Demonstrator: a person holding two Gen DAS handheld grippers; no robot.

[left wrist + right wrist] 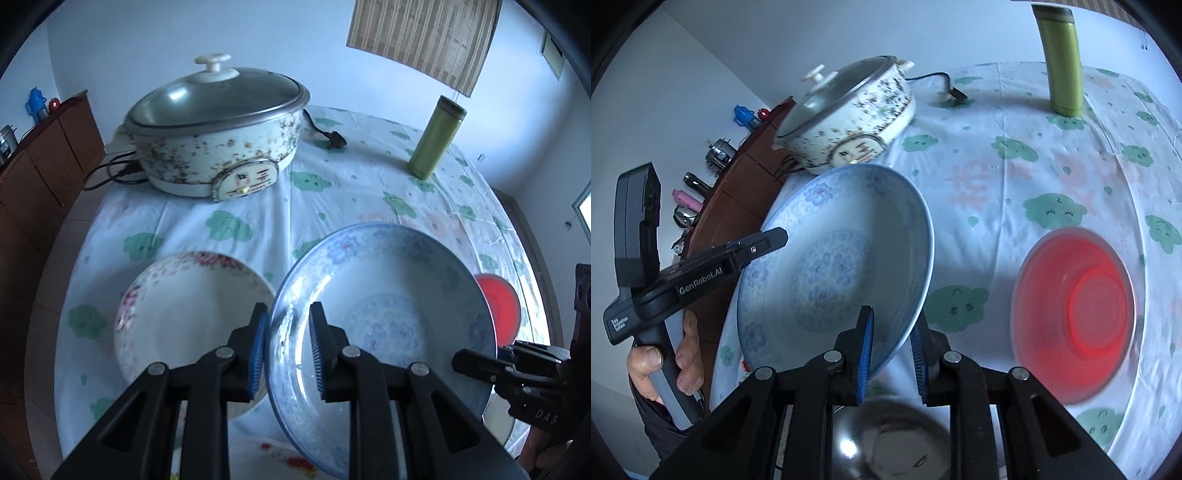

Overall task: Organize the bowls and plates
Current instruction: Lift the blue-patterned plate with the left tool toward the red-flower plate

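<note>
- My left gripper [288, 343] is clamped on the near-left rim of the blue patterned bowl [388, 314], one pad inside the rim and one outside.
- My right gripper [892, 354] pinches the opposite edge of the same bowl, so I hold it with both, tilted and clear of the tablecloth [1015, 155].
- The pink-flowered plate [184, 317] lies on the cloth just beside the bowl, on its left in the left wrist view.
- The red bowl [1075, 302] sits on the cloth to the right, apart from the blue one.
- A shiny metal bowl [894, 446] shows below my right gripper, partly hidden.
- Farther back stand the lidded electric pot [218, 136] and the green flask [436, 138], well apart.
- My left hand [665, 365] wraps the gripper handle.
</note>
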